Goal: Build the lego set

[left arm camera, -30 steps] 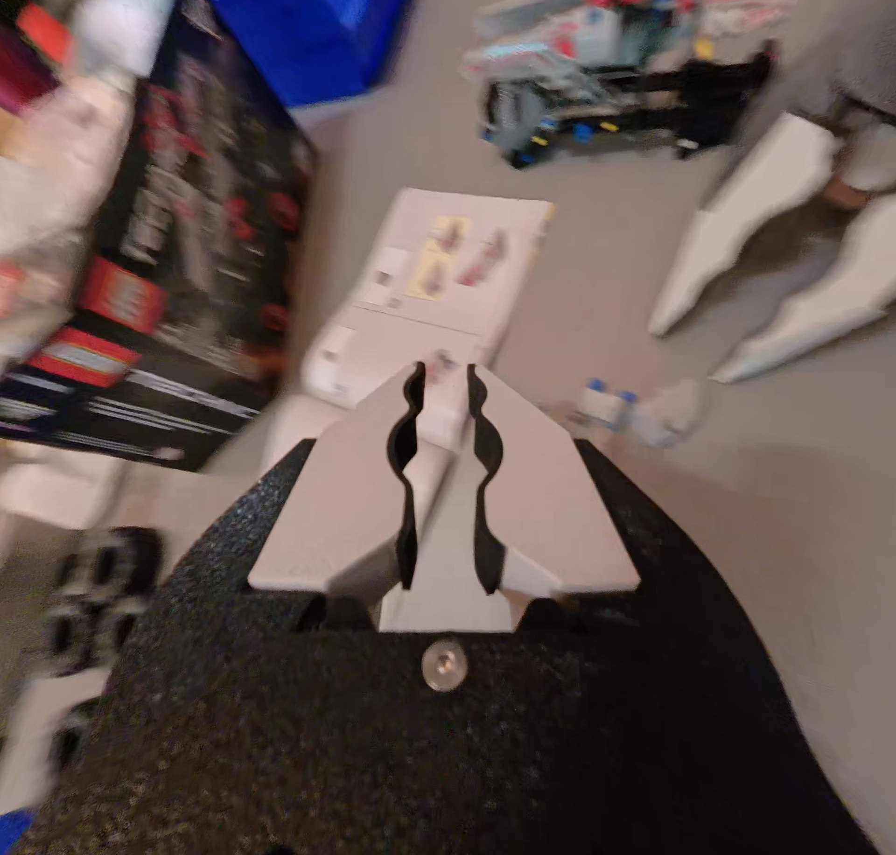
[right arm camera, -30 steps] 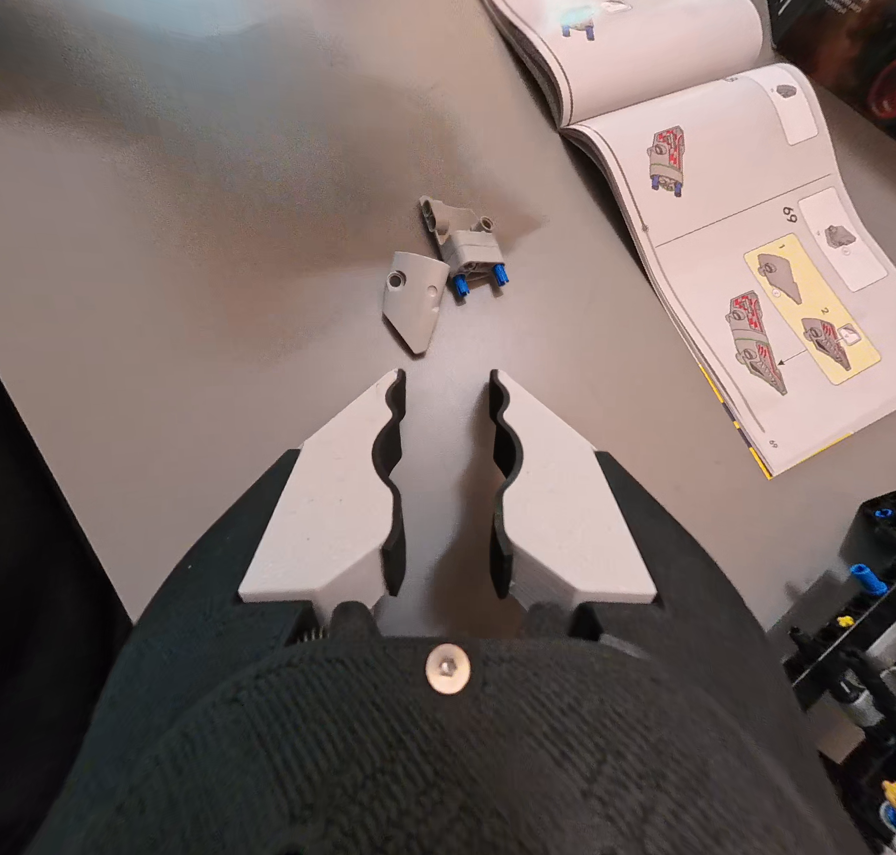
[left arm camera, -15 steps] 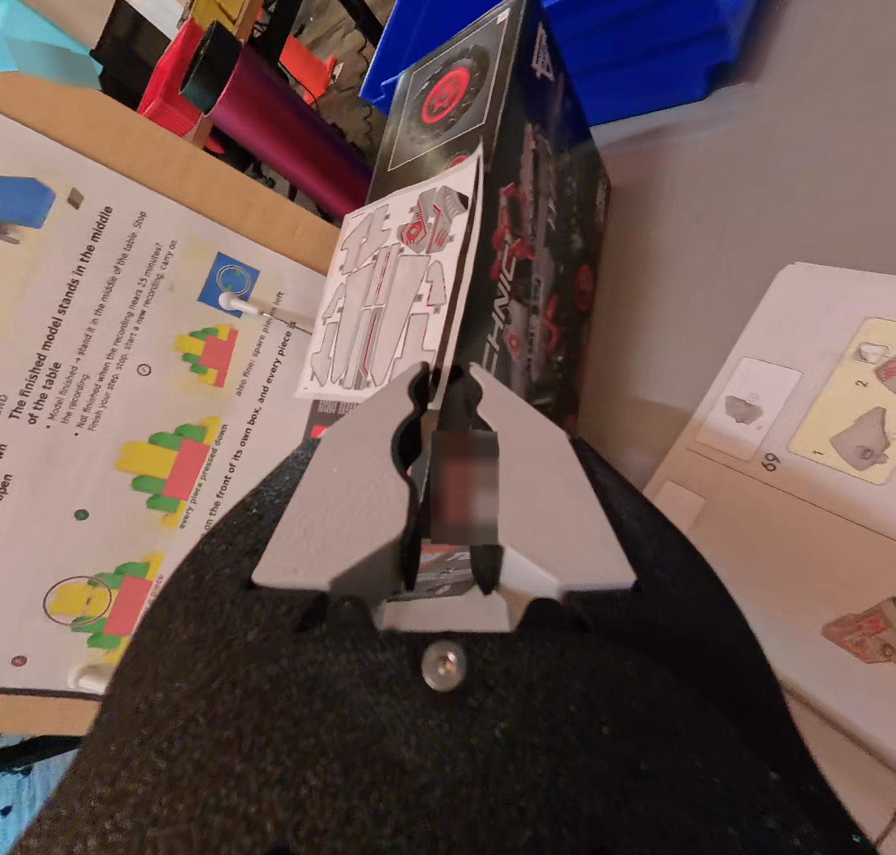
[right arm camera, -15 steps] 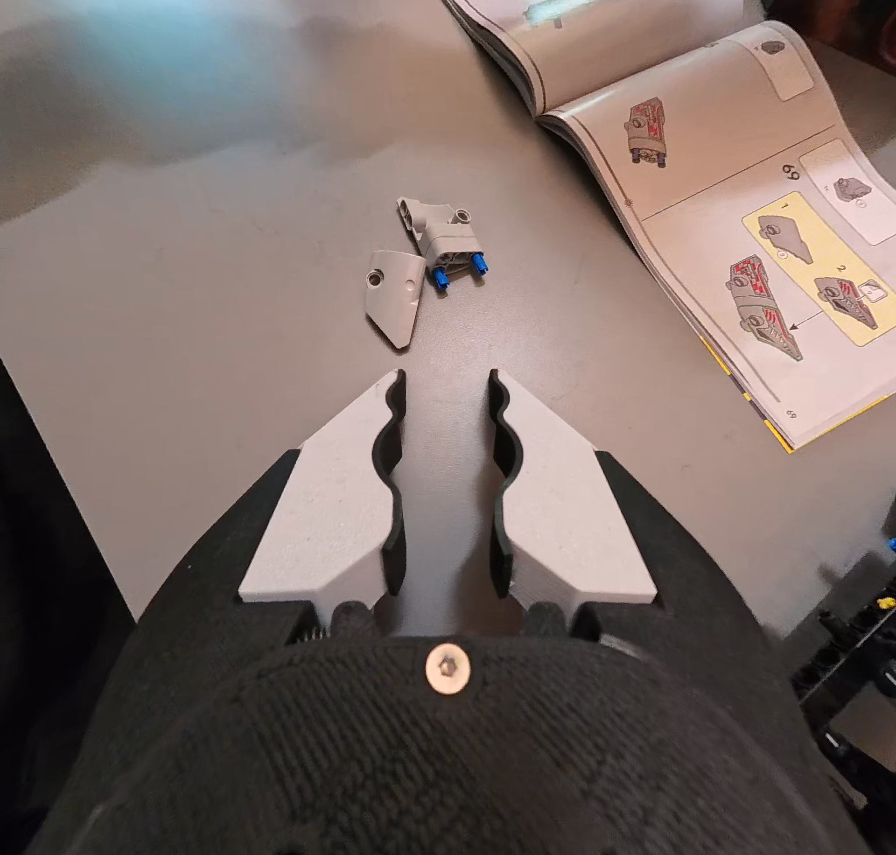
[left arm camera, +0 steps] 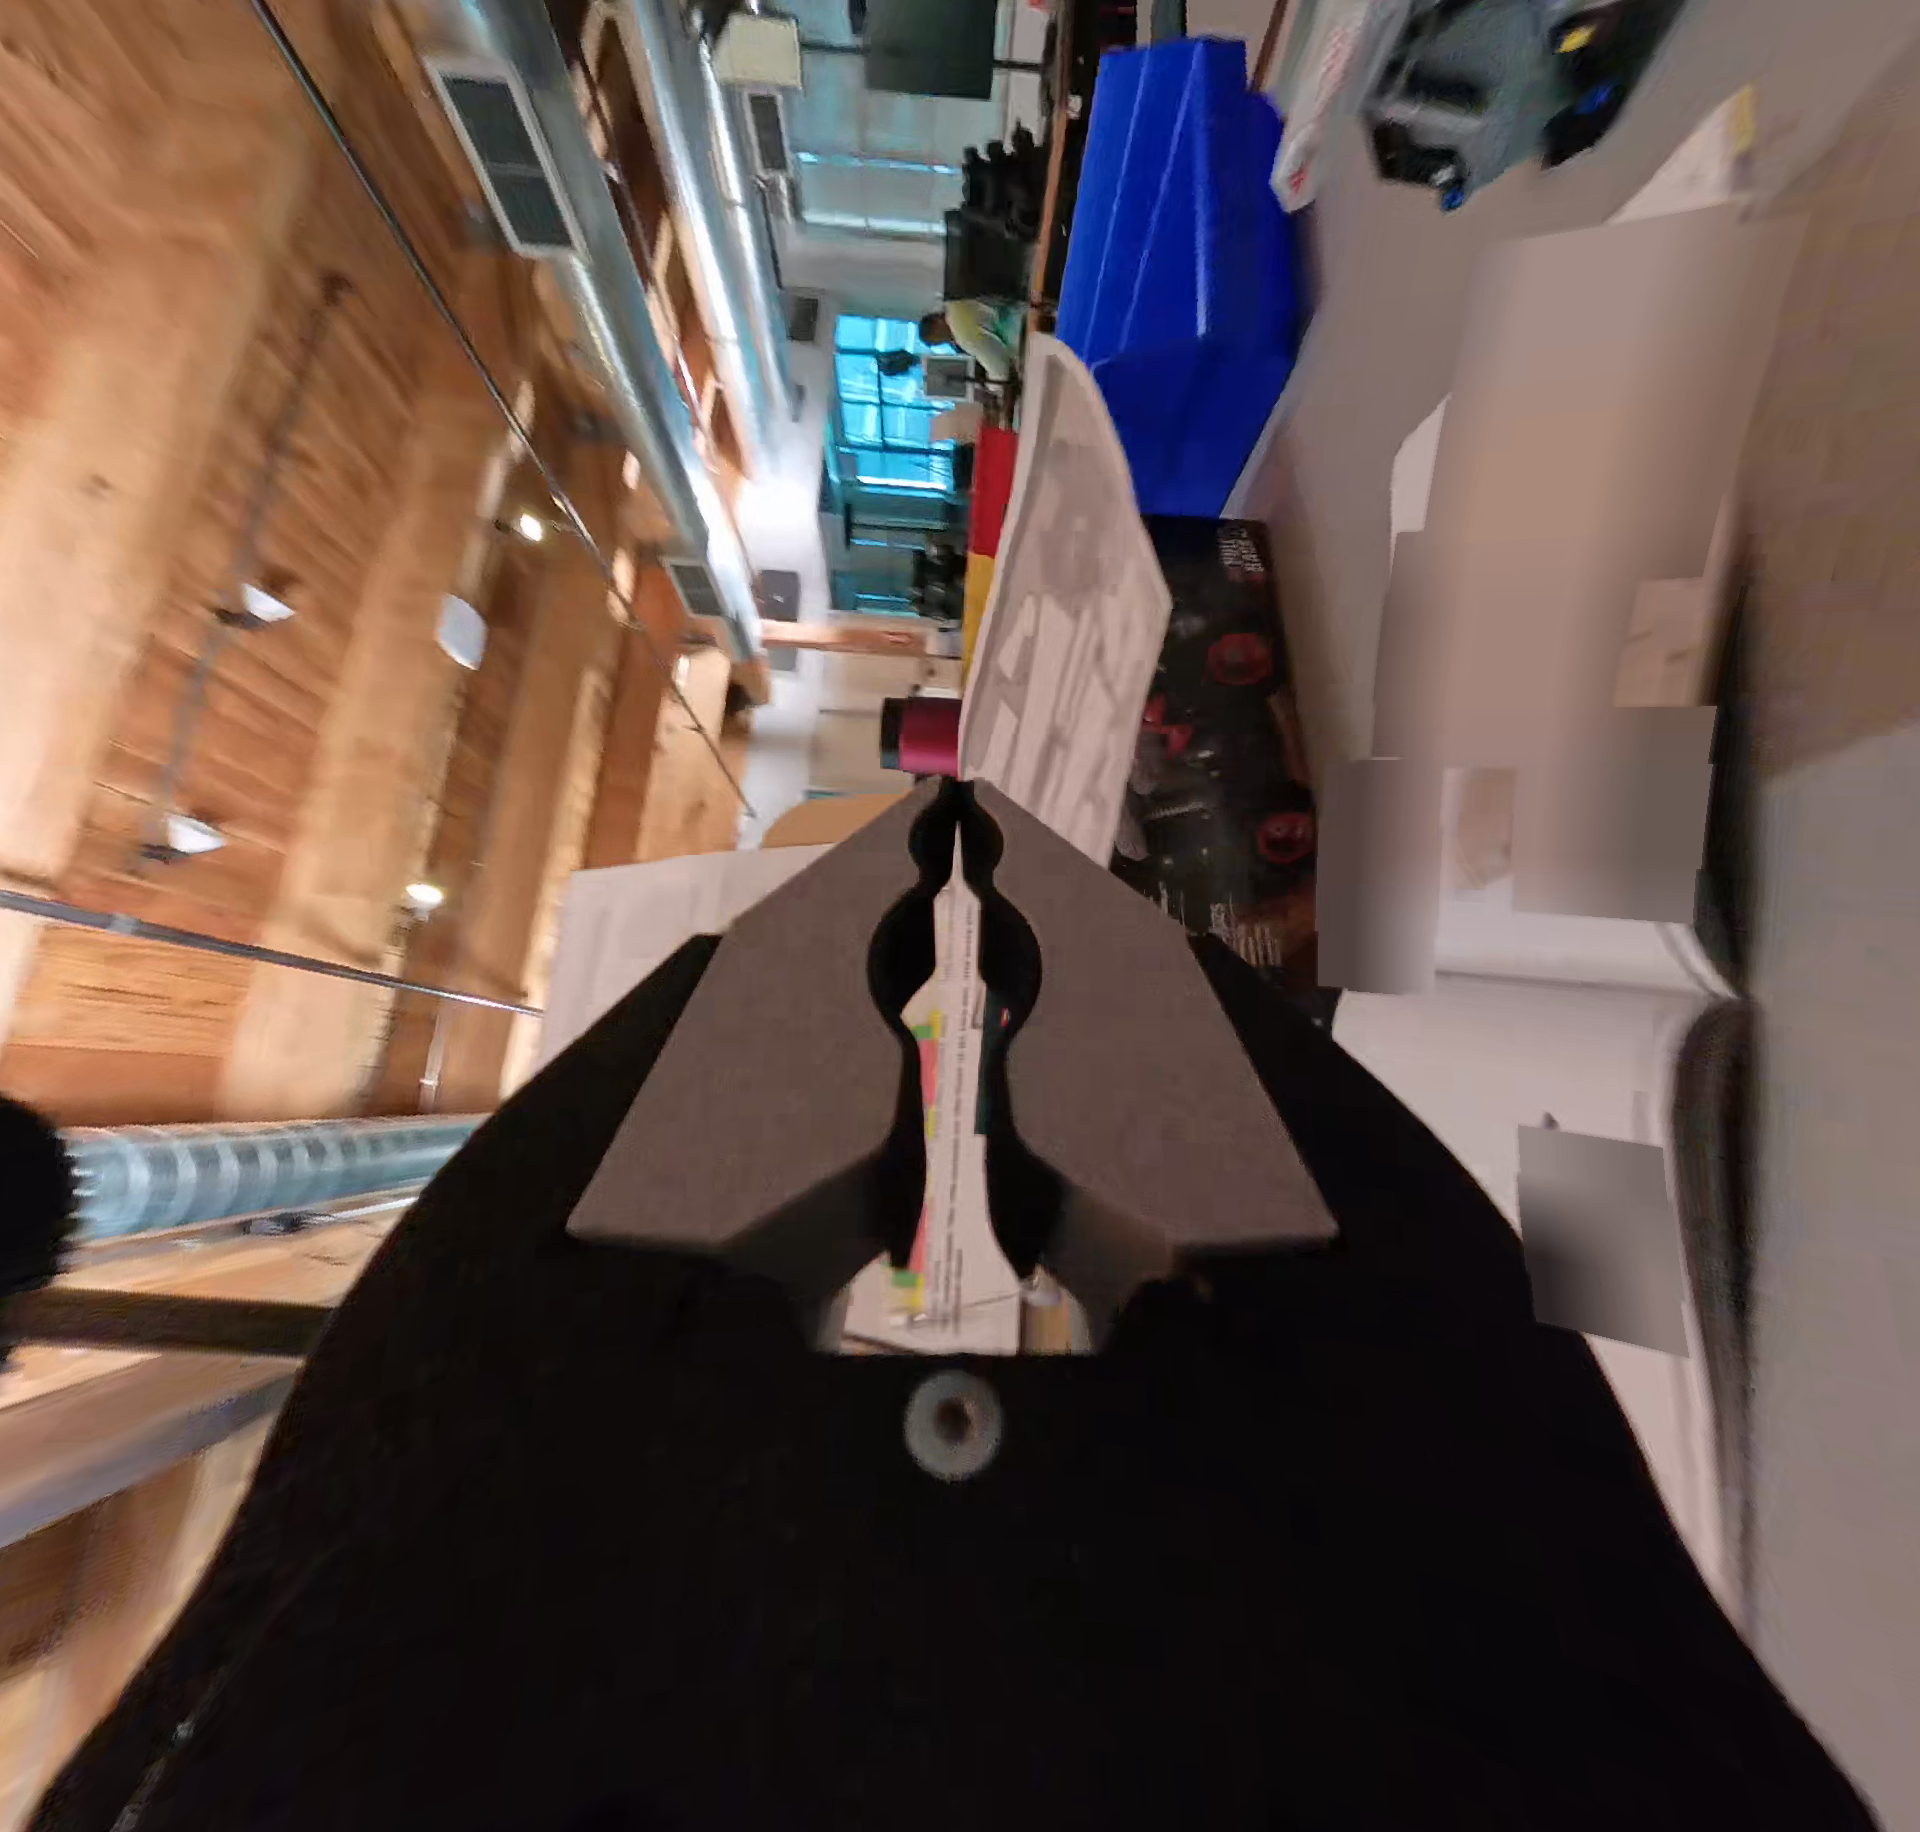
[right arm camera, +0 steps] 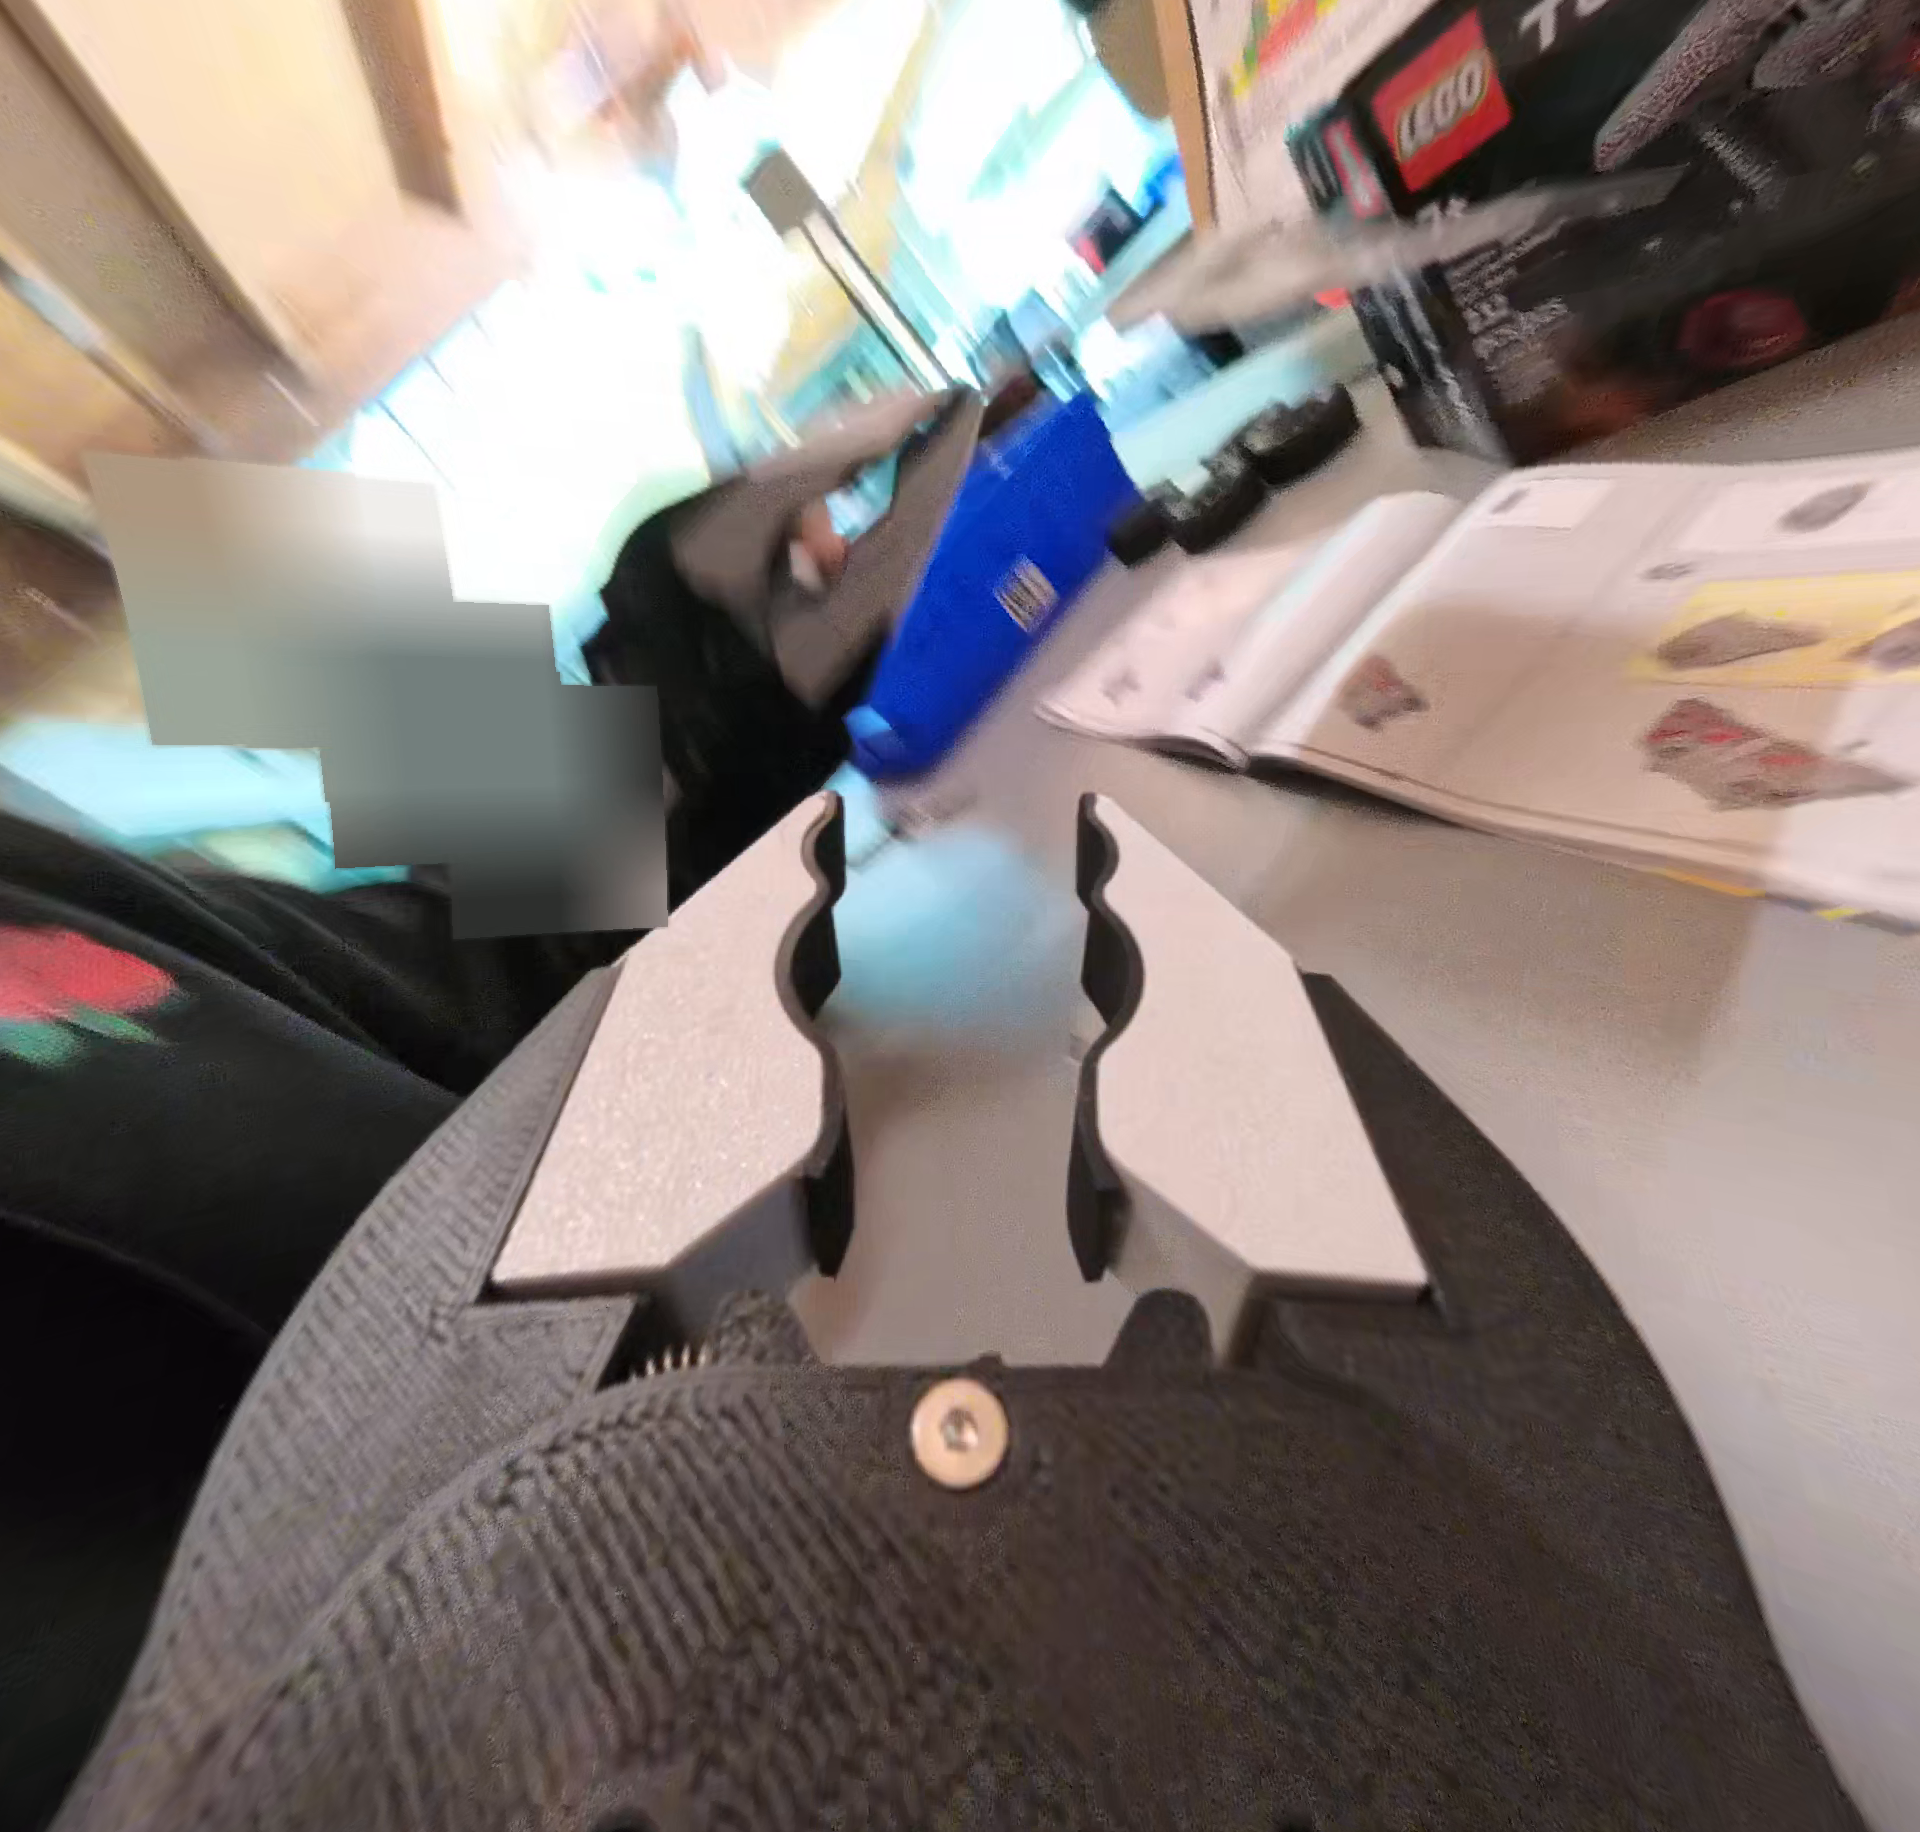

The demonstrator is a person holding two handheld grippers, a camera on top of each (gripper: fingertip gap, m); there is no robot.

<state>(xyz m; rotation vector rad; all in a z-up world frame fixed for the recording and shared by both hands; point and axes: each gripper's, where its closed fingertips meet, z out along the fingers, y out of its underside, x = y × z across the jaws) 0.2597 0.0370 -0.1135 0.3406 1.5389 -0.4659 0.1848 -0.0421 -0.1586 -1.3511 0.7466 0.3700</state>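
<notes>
**Sticker sheet up, right gripper waiting**

The left gripper [left arm camera: 951, 795] has its tips pinched together on the corner of the sticker sheet [left arm camera: 1070, 619], which stands up in the air in front of the box [left arm camera: 1226, 743]. The right gripper [right arm camera: 958, 811] hangs low over the table [right arm camera: 1558, 1055], jaws wide, nothing between them. Both views are badly smeared.

This looks like the sticker step. The manual [right arm camera: 1507, 639] lies open beside the right gripper, showing a grey panel with red markings on a yellow inset. The half-built model [left arm camera: 1475, 47] sits far across the table past the blue bin [left arm camera: 1174, 224], well apart from both grippers. No loose part is in sight.

The next move calls for bringing the sheet down within reach of the right gripper, then peeling one decal. That is a thin, floppy target, so expect a careful pinch at its edge.

As for writing, the box carries a red logo patch and pale lettering. The manual has small step numbers, and the bin has a small label. All of it is smeared and left unread here.
</notes>
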